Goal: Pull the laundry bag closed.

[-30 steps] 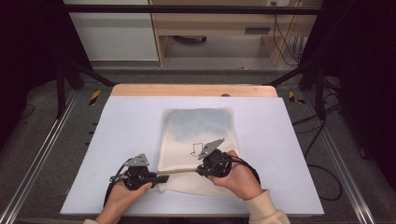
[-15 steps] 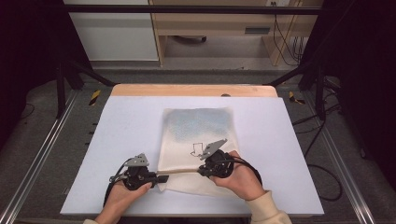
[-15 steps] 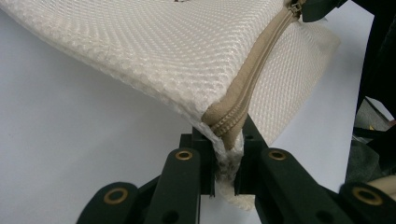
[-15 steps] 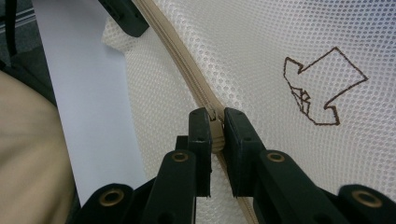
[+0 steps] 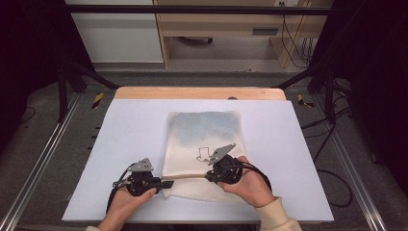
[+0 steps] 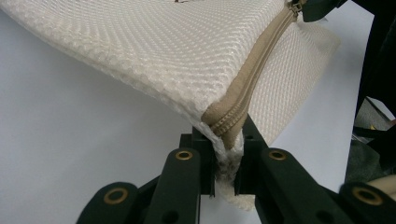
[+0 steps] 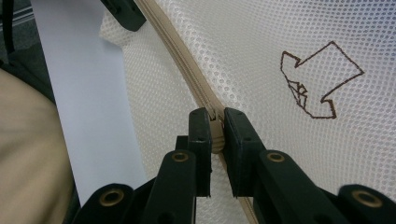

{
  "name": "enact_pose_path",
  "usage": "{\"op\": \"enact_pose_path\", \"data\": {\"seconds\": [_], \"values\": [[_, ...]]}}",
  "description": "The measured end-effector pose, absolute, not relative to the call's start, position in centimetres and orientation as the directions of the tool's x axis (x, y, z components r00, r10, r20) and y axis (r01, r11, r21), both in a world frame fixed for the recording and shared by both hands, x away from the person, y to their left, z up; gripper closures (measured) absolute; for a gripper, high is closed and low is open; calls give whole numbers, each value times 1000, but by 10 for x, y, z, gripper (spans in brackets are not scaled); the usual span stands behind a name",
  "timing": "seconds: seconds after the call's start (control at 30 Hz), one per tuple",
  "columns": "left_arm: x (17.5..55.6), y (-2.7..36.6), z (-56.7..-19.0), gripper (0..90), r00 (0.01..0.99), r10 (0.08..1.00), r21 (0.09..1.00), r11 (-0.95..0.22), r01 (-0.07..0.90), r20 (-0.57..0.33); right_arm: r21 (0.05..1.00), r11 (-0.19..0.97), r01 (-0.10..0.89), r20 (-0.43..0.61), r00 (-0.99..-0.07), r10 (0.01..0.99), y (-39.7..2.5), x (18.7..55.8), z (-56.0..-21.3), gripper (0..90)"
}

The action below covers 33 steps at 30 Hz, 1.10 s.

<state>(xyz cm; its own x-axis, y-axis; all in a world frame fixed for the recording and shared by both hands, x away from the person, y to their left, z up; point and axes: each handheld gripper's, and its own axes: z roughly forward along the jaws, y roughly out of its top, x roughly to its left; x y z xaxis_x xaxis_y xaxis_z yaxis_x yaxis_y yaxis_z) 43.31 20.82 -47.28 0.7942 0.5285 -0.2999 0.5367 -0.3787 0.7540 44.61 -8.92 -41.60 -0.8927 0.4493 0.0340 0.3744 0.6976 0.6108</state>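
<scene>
midway through the zipper [image 6: 243, 88] of the mesh bag [image 5: 204, 144]: left gripper [image 6: 227, 161] clamped on corner, right gripper [image 7: 215, 133] clamped on slider.

Your left gripper [image 5: 163, 184] and right gripper [image 5: 210, 175] are black, each with brass-coloured rivets on the jaw links, a grey three-cornered plate on top and a black cable looping behind. Your right sleeve [image 5: 276, 215] is cream.
</scene>
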Motion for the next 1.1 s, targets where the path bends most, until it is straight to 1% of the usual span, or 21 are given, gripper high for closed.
{"op": "enact_pose_path", "data": {"seconds": [0.43,1.1], "values": [[433,208,-473,818,796,525,755,-379,535,-301,611,697,376,38,-893,449,-93,446,-415,819],[433,209,-473,818,794,530,754,-379,537,-299,606,688,399,36,-878,477,-107,445,-416,819]]}}
